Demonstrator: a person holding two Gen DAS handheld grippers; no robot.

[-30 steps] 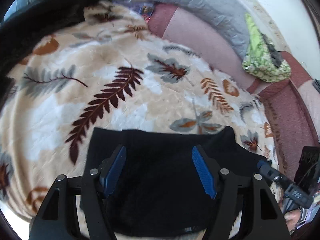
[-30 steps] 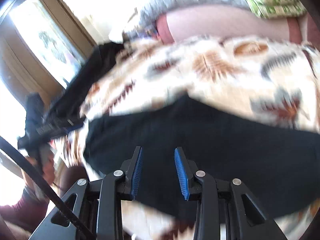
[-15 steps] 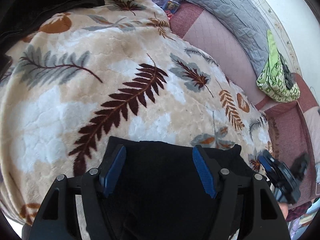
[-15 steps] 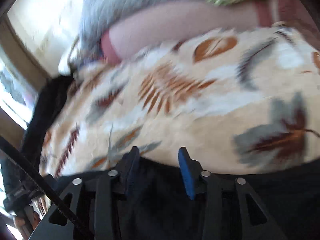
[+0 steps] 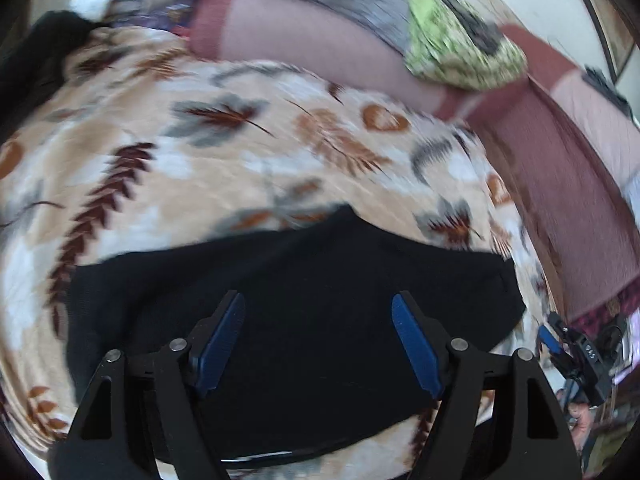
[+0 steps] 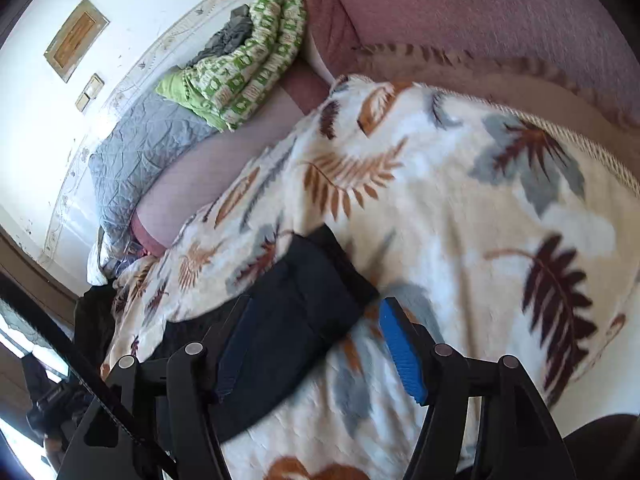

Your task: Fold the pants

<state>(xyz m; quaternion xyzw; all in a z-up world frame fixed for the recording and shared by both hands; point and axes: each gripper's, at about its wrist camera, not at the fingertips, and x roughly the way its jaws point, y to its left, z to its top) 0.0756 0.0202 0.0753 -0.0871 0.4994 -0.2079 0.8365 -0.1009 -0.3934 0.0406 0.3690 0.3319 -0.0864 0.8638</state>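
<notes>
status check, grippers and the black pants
Left gripper open above the folded black pants, jaws just widened. Right gripper just opened, not gripping. Pants flat on leaf blanket; nothing in the way.

Home, probably a bedroom or living room: leaf-print fleece blanket (image 6: 460, 208) over mauve cushioned seating (image 6: 460, 8), grey quilt (image 6: 140, 148), green patterned bedding (image 6: 240, 76), framed picture (image 6: 76, 38) on wall.

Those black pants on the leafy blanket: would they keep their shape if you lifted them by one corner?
Probably not. The black pants lie flat, following the leaf-print blanket, so they would likely droop and unfold. The plush blanket would probably drag on them when pushed.
</notes>
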